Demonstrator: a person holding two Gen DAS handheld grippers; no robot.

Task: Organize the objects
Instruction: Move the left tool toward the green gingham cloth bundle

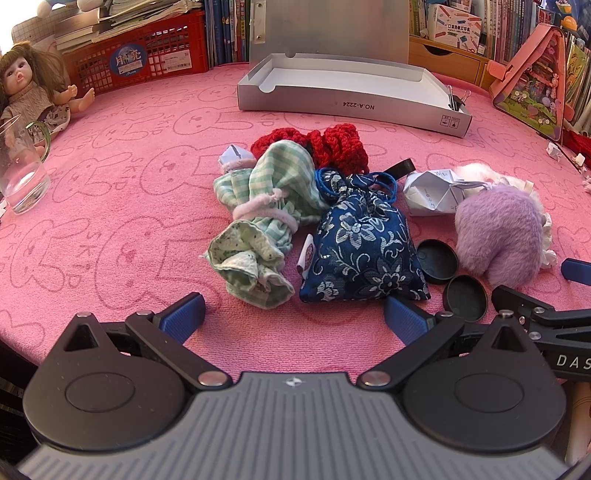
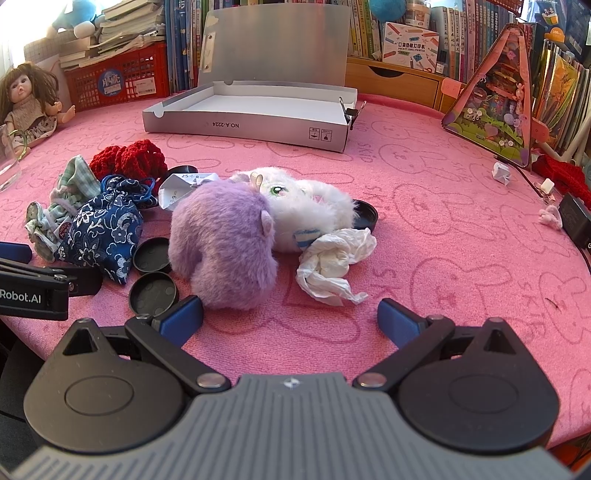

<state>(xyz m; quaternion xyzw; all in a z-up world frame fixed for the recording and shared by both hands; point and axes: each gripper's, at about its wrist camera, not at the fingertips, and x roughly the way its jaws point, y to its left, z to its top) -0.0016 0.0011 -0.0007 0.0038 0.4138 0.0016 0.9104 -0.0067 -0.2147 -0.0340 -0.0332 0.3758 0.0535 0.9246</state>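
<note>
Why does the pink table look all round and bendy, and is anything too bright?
Left wrist view: the fisheye lens curves the table into a dome, and the window corner past the doll is washed out white. Right wrist view: the same bend tilts the books at the edge, while the purple plush is sharp.

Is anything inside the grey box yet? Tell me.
No, the grey box shows only its bare white floor; the clutter lies on the pink cloth.

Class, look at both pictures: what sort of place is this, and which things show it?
Probably a child's room or home study: packed bookshelves behind a pink rabbit-print cloth, a brown-haired doll, and a purple-and-white plush toy.
</note>
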